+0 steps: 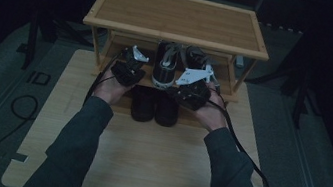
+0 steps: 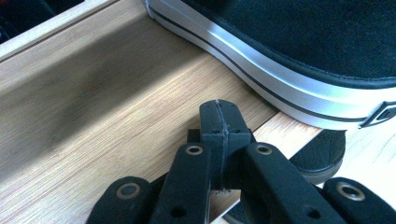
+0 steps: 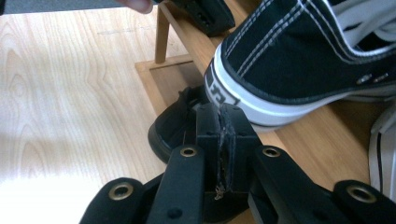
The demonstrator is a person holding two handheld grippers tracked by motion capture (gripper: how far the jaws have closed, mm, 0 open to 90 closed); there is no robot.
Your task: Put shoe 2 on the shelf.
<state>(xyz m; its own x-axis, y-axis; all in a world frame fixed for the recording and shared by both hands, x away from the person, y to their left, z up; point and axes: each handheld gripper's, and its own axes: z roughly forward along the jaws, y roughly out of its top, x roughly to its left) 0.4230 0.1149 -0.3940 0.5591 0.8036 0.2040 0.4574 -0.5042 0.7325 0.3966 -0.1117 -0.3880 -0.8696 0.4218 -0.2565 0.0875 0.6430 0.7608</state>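
A bamboo shoe rack [image 1: 179,14] stands on the wooden table. On its middle shelf [image 2: 116,102] sits a black canvas sneaker [image 1: 166,68] with a white sole, heel toward me, and a second sneaker [image 1: 195,57] to its right. My left gripper [image 1: 131,62] hovers over that shelf just left of the sneaker [image 2: 289,46], its jaws [image 2: 219,116] pressed together with nothing between them. My right gripper [image 1: 183,87] is at the shelf's front edge, pointing left; its jaws [image 3: 223,121] are shut and empty, right by the sneaker's heel [image 3: 289,60].
A pair of black shoes [image 1: 155,104] sits on the lowest shelf, below both grippers [image 3: 173,126]. The rack's top board overhangs the shelf. Light wooden tabletop [image 1: 153,162] lies in front of the rack. Cables trail from both grippers across the table and floor.
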